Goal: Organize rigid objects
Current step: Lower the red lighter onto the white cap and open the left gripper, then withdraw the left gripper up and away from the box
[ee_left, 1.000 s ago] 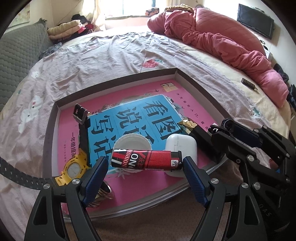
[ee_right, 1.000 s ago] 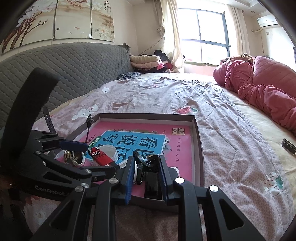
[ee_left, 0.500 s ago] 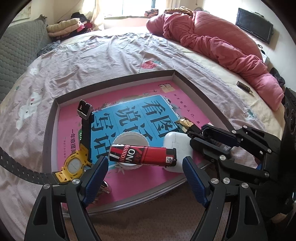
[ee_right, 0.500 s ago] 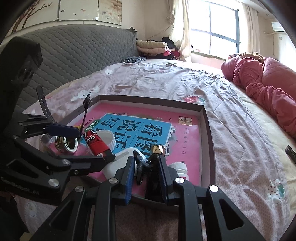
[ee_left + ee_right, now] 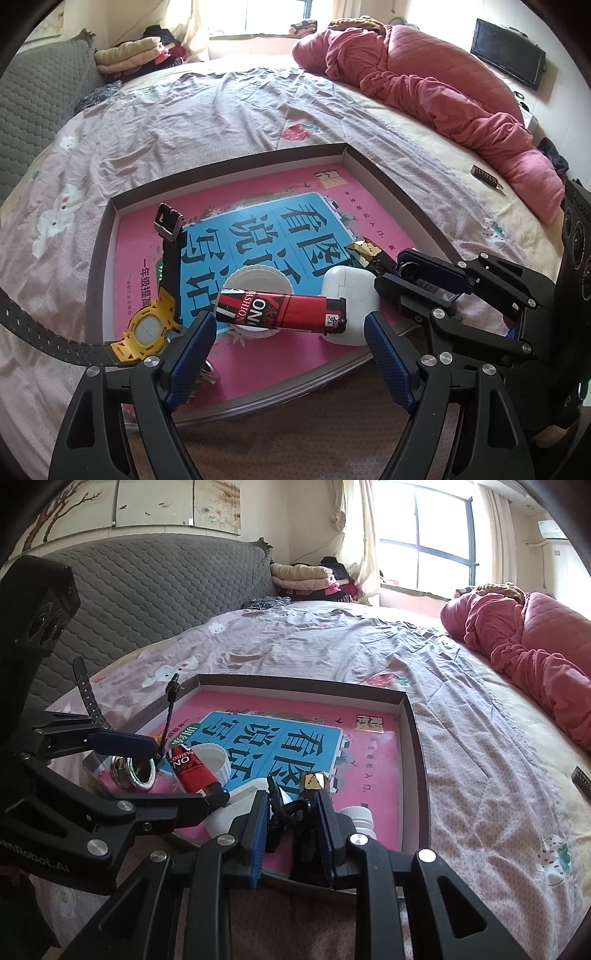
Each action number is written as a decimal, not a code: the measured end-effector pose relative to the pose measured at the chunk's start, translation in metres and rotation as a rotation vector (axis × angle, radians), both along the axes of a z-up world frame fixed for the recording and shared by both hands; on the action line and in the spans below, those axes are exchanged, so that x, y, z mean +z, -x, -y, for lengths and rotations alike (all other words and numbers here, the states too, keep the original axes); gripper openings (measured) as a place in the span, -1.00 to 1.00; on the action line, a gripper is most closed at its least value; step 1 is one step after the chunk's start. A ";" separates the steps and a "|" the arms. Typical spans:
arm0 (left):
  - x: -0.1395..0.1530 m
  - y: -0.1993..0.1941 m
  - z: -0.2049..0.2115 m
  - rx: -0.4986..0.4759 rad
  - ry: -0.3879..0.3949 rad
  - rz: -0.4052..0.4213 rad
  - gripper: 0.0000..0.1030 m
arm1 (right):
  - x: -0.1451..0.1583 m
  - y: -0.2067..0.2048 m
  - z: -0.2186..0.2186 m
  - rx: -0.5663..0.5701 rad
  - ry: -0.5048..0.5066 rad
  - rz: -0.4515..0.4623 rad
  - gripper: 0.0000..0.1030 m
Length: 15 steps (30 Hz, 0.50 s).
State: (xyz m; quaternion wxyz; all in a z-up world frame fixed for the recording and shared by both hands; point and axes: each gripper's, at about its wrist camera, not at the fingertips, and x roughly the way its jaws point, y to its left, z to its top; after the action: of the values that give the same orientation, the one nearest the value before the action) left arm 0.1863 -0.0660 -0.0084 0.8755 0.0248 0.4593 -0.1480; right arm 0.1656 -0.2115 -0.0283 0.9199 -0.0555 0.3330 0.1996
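While positioned at the 6 o'clock edge of the shallow box, left gripper was spread wide with nothing between the blue pads. Just ahead lay a red lighter, resting across a white lid with its black end touching a white earbud case at 3 o'clock. Yellow watch sat at 9 o'clock of the lighter, one strap rising toward 12 o'clock, the other hanging over the box wall. Right gripper was clamped on a black object with a gold-faceted top; exact identity could not be determined. White bottle stood just beside it at 3 o'clock. Shiny metal ring lay at 9 o'clock of the lighter, inside the box on the pink printed sheet. Box rested on the bedspread.
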 end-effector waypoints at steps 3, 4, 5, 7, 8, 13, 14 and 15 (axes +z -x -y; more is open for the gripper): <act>0.000 0.000 0.000 0.001 0.001 -0.002 0.63 | 0.000 0.000 0.001 -0.007 -0.004 0.000 -0.50; 0.000 -0.001 0.000 0.001 0.005 -0.003 0.63 | 0.000 0.000 0.001 -0.008 -0.005 -0.002 -0.50; 0.000 -0.001 0.000 -0.001 0.008 -0.004 0.63 | 0.000 0.001 0.001 -0.009 -0.004 -0.001 -0.50; 0.000 0.000 0.001 -0.002 0.010 -0.003 0.63 | 0.000 0.000 0.001 -0.009 -0.001 0.000 -0.49; 0.001 0.001 0.002 -0.004 0.011 -0.003 0.63 | 0.000 0.000 0.001 -0.009 -0.003 0.002 -0.49; 0.003 0.004 0.003 -0.006 0.027 0.004 0.63 | 0.002 0.001 0.005 -0.014 -0.026 0.017 -0.10; 0.004 0.005 0.003 -0.007 0.031 0.006 0.63 | 0.003 0.002 0.007 -0.020 -0.028 0.021 -0.06; 0.006 0.006 0.003 -0.006 0.037 0.010 0.63 | 0.004 0.003 0.009 -0.026 -0.034 0.022 -0.01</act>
State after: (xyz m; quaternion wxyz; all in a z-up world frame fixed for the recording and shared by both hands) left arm 0.1800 -0.0688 -0.0028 0.8775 0.0106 0.4522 -0.1592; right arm 0.1630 -0.2201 -0.0245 0.9269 -0.0377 0.3201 0.1925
